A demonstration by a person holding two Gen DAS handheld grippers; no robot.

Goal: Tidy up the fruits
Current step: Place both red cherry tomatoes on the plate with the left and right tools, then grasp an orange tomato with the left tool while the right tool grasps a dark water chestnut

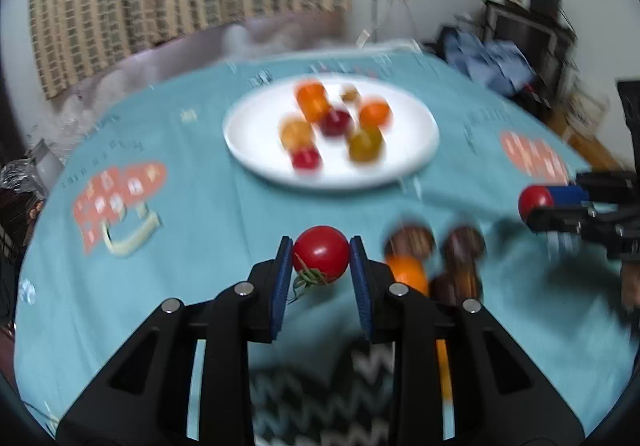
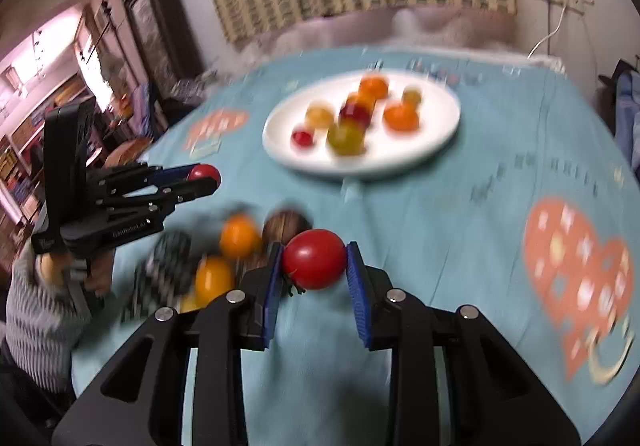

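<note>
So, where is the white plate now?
The white plate sits on the blue tablecloth in the middle of the left wrist view, beyond the red tomato held in the left tool.

A red tomato [image 1: 321, 255] is clamped by the left gripper [image 1: 321, 260], short of the white plate [image 1: 248, 134].
</note>
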